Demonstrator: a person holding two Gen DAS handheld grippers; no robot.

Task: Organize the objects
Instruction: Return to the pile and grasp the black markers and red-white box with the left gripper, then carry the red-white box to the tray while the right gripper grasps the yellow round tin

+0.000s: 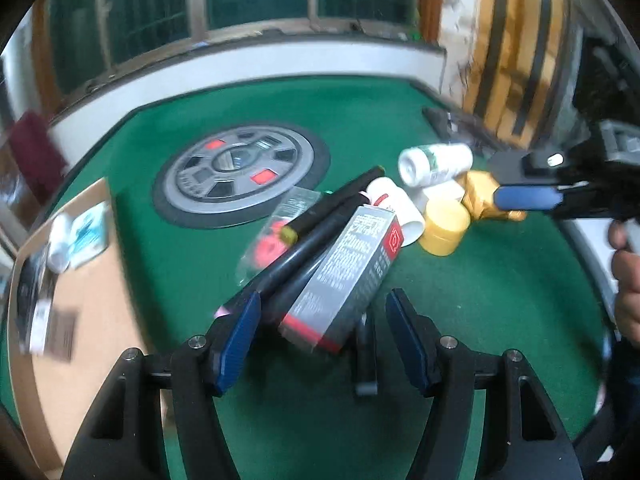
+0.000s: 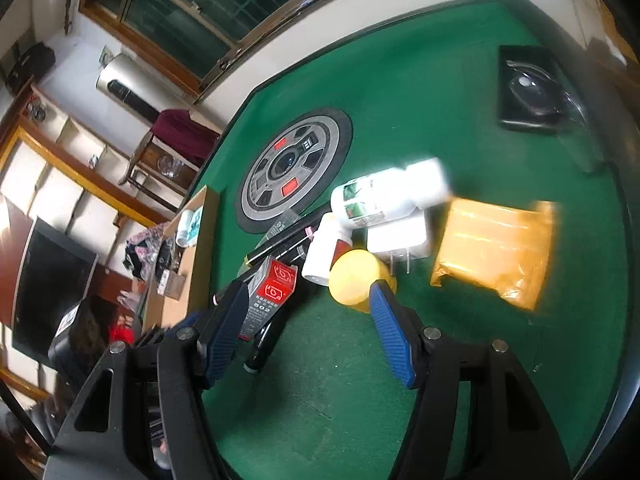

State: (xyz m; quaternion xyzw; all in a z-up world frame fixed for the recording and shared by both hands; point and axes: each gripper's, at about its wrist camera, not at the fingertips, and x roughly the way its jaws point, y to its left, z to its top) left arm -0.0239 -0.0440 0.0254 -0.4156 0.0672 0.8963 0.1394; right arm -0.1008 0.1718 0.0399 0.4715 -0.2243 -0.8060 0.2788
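Note:
A heap of small things lies on the green felt table [image 1: 460, 320]. It holds a grey box with a red label [image 1: 344, 276], black pens [image 1: 320, 220], a white bottle with a green label [image 1: 436, 164], a small white bottle [image 1: 396, 208], a yellow jar [image 1: 446, 224] and a gold packet [image 1: 480, 192]. My left gripper [image 1: 324, 320] is open, and the near end of the grey box lies between its pads without touching them. My right gripper [image 2: 308, 320] is open and empty, just short of the yellow jar [image 2: 358, 282] and the grey box [image 2: 272, 288]. In the left wrist view the right gripper [image 1: 520, 192] reaches in over the gold packet.
An open cardboard box [image 1: 100, 280] with several items stands at the table's left edge. A round grey hub [image 1: 240, 176] sits in the table's middle. A white plug [image 2: 400, 240] lies beside the gold packet [image 2: 496, 248]. A black case [image 2: 528, 88] rests at the far right. A hand [image 1: 628, 280] is at the right.

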